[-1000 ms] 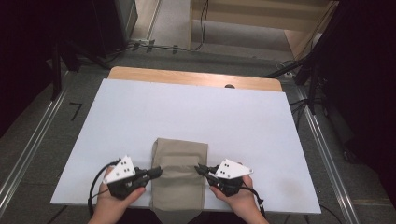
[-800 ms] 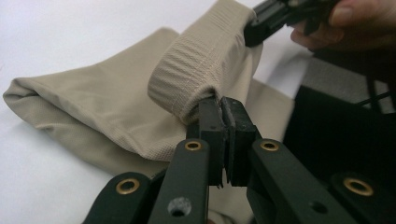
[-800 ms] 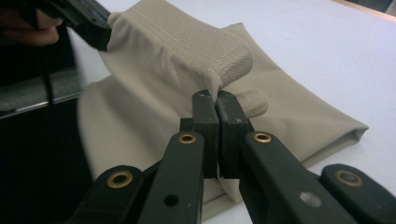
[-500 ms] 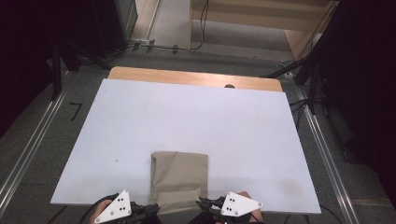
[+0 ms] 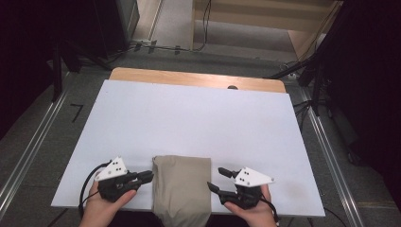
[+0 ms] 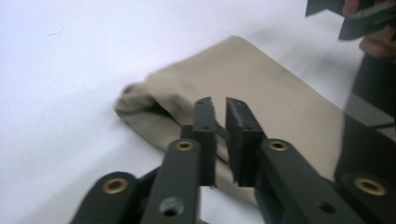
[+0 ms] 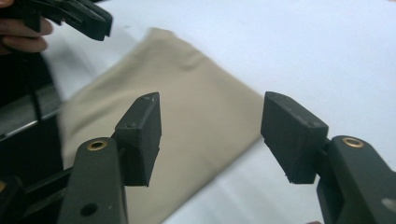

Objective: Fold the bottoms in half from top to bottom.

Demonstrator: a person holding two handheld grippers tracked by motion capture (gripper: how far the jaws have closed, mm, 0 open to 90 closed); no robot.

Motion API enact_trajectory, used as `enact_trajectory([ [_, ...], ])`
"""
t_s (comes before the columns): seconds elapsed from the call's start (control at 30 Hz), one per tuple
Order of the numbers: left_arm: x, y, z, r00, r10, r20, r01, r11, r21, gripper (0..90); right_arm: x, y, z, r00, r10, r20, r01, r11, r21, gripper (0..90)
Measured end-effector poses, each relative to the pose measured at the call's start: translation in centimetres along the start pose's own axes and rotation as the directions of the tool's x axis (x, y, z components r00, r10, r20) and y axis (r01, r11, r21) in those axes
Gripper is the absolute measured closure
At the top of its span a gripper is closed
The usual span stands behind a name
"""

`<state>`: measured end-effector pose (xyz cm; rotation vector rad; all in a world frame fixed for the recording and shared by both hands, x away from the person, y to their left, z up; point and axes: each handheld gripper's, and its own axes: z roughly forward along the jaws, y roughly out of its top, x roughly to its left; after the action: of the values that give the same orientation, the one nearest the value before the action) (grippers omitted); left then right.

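Beige folded cloth point(image 5: 181, 189) between both grippers.

Matt beige cloth point(image 5: 181, 189), softly woven, lying smooth with rumpled folds at its near corner. Beneath it the bench point(image 5: 198, 123) shows a smooth white matt sheet, bare pale wood at twelve o'clock. Left gripper point(image 6: 220, 108) and right gripper point(image 7: 212, 119): matt black plastic, brass-coloured metal rivets, slightly rough pads.

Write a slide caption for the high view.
Folded tan cloth at the near edge of a white table, left gripper nearly shut beside it, right gripper open, its jaws just opened.
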<state>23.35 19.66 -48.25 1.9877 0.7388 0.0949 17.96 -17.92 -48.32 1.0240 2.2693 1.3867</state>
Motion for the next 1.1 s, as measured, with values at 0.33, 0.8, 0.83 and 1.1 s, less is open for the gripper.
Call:
enact_trajectory([
  [0.33,2.5,2.1,4.0,0.9918,-0.049,-0.118,0.056,0.9967,0.058,51.2,-3.6,0.8,6.0,0.994,0.083,0.071,-0.09,0.991,0.102,39.6],
  [0.8,3.6,1.0,4.7,0.9867,-0.082,-0.14,0.103,0.9834,0.149,61.1,-4.1,0.6,7.9,0.9952,0.075,0.063,-0.086,0.977,0.197,69.1],
  [0.83,3.5,1.0,4.7,0.9873,-0.08,-0.138,0.1,0.9833,0.152,63.0,-3.9,0.6,7.9,0.9959,0.068,0.059,-0.079,0.977,0.199,72.5],
  [1.1,3.1,1.0,4.9,0.9927,-0.062,-0.104,0.077,0.9857,0.15,82.5,-3.9,0.6,8.0,0.9917,0.128,0.008,-0.127,0.971,0.201,85.7],
])
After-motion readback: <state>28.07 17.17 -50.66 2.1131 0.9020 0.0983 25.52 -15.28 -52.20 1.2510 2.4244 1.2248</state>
